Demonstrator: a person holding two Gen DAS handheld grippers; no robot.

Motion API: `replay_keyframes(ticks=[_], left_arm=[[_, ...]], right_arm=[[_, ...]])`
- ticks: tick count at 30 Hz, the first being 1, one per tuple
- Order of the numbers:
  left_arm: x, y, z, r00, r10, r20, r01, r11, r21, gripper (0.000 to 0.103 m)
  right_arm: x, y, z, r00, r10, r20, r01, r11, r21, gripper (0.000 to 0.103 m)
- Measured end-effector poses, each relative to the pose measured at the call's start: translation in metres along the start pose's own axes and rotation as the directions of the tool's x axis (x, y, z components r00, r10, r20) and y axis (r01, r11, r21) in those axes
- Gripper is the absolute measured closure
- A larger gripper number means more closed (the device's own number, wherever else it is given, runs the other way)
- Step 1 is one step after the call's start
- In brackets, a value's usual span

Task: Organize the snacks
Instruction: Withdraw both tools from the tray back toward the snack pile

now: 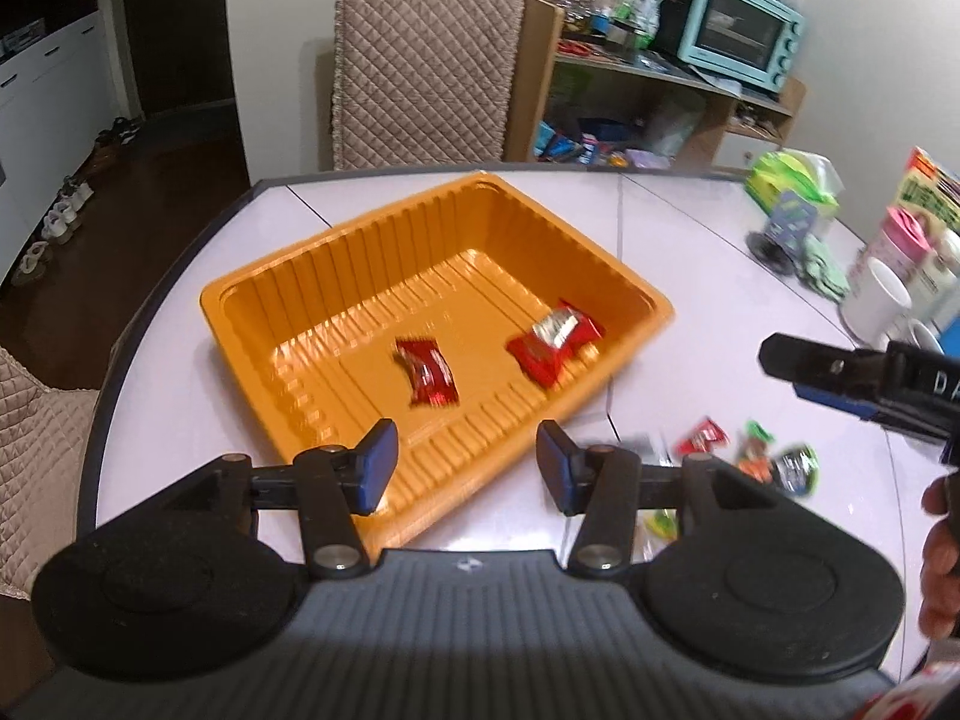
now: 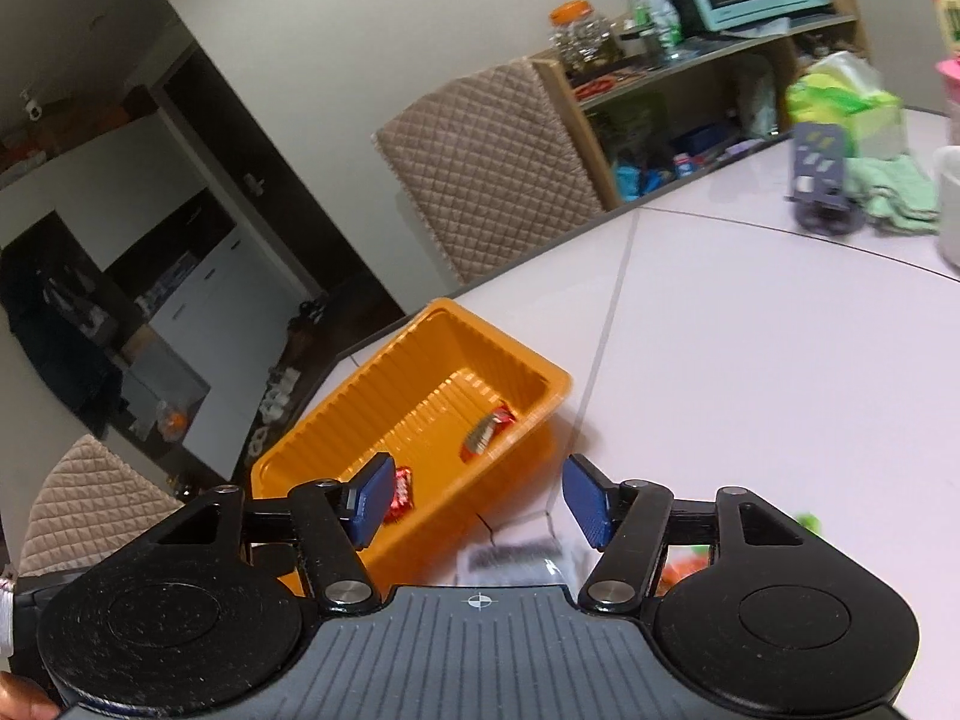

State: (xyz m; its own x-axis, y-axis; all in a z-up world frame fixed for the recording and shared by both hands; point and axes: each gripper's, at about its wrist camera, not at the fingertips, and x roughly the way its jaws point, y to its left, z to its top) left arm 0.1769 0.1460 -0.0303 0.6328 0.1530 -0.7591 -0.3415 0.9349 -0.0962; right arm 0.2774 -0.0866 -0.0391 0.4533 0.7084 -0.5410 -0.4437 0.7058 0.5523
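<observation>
An orange plastic tray sits on the white table; it also shows in the right wrist view. Two red snack packets lie in it: one in the middle, one at the right with a silver patch. My left gripper is open and empty, above the tray's near rim. My right gripper is open and empty, over the tray's near right corner; its finger shows at the right of the left wrist view. Several loose snacks lie on the table right of the tray.
Two quilted chairs stand at the table's far and left sides. A white mug, a pink-lidded cup, green cloth and bags crowd the right side. A shelf with a blue oven stands behind.
</observation>
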Motion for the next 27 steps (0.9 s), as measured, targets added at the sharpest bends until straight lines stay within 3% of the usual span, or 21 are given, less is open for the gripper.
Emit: replay_keyframes(ticks=[12,27], left_arm=[[-0.042,-0.018,-0.047,0.998,-0.063,-0.019,0.064,0.996,0.061,0.056],[-0.032,-0.048,-0.084,0.988,-0.132,-0.075,0.14,0.982,0.122,0.056]], right_arm=[[-0.07,-0.012,-0.055,0.994,-0.109,0.0,0.109,0.994,0.006,0.039],[-0.092,-0.035,-0.095,0.977,-0.212,-0.039,0.212,0.977,-0.005,0.039]])
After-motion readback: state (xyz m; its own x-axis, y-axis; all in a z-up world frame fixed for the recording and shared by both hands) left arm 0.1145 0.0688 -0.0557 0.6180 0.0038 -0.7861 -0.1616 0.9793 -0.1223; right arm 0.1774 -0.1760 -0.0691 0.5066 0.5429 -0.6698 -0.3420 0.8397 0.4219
